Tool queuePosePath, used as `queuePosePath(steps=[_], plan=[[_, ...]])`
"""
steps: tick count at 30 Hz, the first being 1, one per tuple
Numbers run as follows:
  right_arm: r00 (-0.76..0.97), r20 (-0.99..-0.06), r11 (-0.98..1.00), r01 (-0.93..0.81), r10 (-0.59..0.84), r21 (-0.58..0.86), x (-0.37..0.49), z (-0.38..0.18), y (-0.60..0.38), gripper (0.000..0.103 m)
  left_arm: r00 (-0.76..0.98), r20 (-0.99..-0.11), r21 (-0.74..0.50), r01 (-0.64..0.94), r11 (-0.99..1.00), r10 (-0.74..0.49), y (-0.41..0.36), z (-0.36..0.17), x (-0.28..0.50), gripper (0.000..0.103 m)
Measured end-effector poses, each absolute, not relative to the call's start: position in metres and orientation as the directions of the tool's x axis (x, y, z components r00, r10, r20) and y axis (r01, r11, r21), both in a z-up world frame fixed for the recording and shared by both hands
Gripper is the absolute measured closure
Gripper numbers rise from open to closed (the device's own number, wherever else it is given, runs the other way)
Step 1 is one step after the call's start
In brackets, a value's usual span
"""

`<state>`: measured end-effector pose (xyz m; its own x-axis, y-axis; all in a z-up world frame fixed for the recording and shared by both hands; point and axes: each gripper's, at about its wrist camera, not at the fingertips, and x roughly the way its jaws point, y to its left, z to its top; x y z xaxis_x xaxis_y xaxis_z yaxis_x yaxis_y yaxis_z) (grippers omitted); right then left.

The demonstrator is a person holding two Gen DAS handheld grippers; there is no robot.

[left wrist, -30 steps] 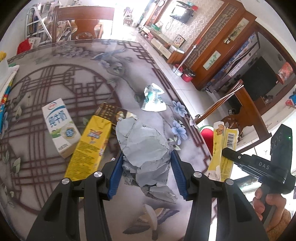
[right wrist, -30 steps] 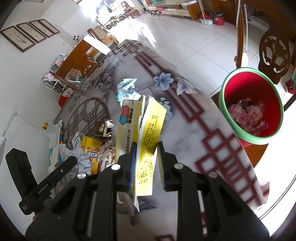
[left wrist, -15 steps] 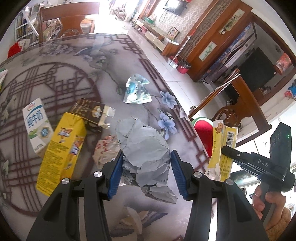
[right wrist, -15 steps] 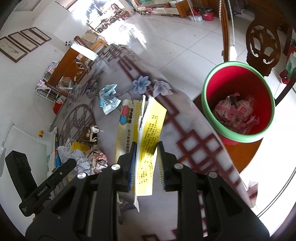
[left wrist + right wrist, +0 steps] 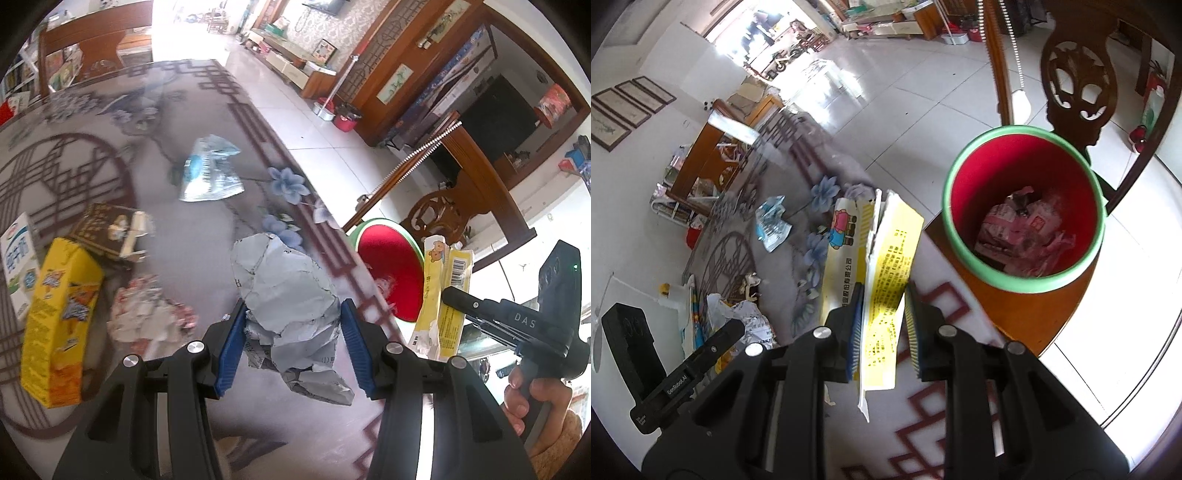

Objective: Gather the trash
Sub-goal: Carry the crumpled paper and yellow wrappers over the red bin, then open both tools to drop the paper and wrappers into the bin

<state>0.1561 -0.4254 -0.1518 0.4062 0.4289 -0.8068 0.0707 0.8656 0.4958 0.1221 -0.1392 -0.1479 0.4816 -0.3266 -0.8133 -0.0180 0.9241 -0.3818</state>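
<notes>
Right wrist view: yellow torn paper carton [image 5: 882,273] pinched in the right gripper [image 5: 884,321], close to the red bin with a green rim [image 5: 1023,280]

Left gripper [image 5: 291,347] has its jaws clamped on a crumpled grey paper wad [image 5: 288,299] above the patterned surface [image 5: 207,110]. I'd say roughly midway: bin already has pinkish wrappers, but a yellow juice box [image 5: 55,325], white milk carton [image 5: 18,269], brown box [image 5: 107,230], silver foil pouch [image 5: 210,173] and shredded scraps [image 5: 147,314] still lie there. Bin bottom's partly hidden, surface is blurry so labels are unreadable

Bin mouth [image 5: 1023,206] open, chair [image 5: 1078,85] behind
</notes>
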Motion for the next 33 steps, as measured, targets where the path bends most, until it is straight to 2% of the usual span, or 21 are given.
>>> queuePosePath(steps=[21,33], plan=[[0.474,-0.813,0.86,0.194,0.339,0.472,0.187,-0.15,-0.542,0.081,0.447,-0.798,-0.384,0.141,0.913,-0.405,-0.257,-0.15,0.205,0.055],[0.489,-0.806,0.851,0.211,0.334,0.481,0.203,-0.151,-0.573,0.081,0.395,-0.809,-0.385,0.207,0.9,-0.436,-0.31,-0.159,0.237,0.055]])
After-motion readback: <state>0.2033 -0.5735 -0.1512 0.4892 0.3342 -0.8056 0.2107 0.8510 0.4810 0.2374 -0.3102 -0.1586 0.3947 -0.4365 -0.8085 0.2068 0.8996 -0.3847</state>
